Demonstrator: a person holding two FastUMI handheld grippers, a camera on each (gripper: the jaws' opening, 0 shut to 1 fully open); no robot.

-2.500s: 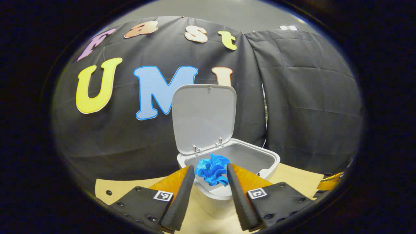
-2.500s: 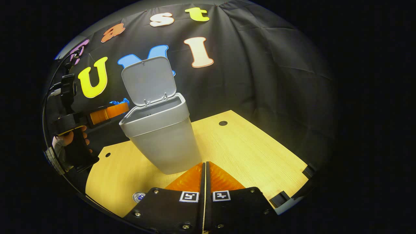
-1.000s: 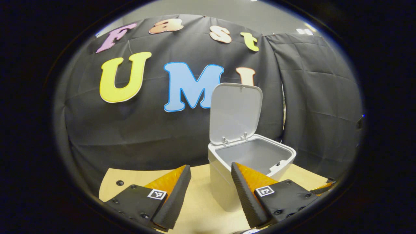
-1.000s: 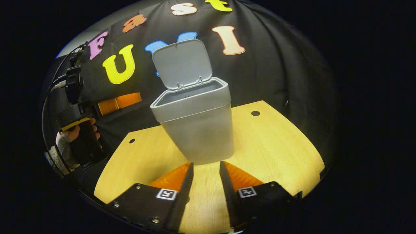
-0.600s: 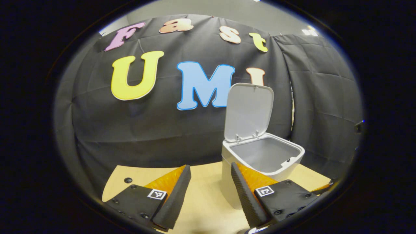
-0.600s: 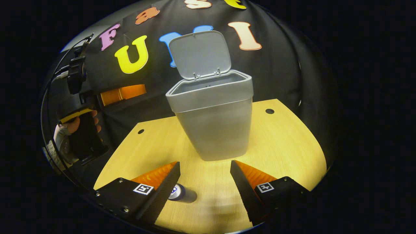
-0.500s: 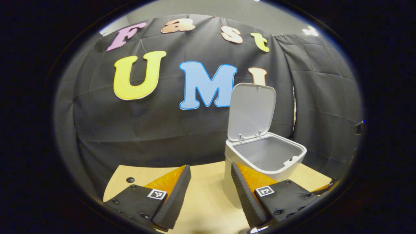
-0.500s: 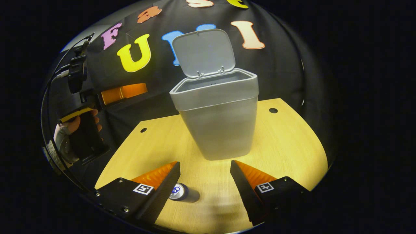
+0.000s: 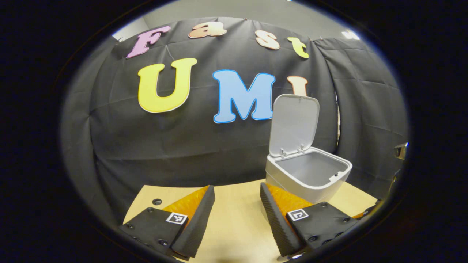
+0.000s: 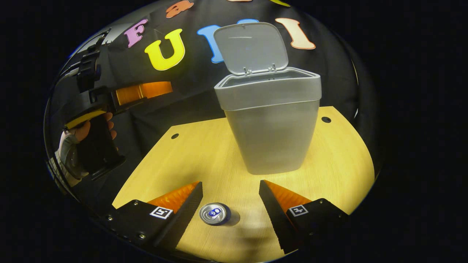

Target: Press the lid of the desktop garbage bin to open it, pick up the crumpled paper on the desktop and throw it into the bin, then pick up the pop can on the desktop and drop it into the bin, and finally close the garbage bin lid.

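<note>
The pop can stands upright on the desk, near the front edge and on the near side of the garbage bin, well apart from it. It sits between the spread fingers of the right gripper, closer to the left finger, with neither finger touching it. The bin's lid stands up and open at the far rim. No crumpled paper lies on the visible desk, so I judge the paper step finished and the can pickup to be the step in hand. The next move calls for lowering the right gripper around the can, centring it so both fingers meet its wall, then closing and lifting it toward the open bin.

The right gripper view looks down on the can's top and takes in the left gripper off to the left, held in a hand clear of the bin. The left gripper view instead looks into the bin's mouth, though its bottom is hidden, and its own left gripper fingers are open and empty above bare desk.
</note>
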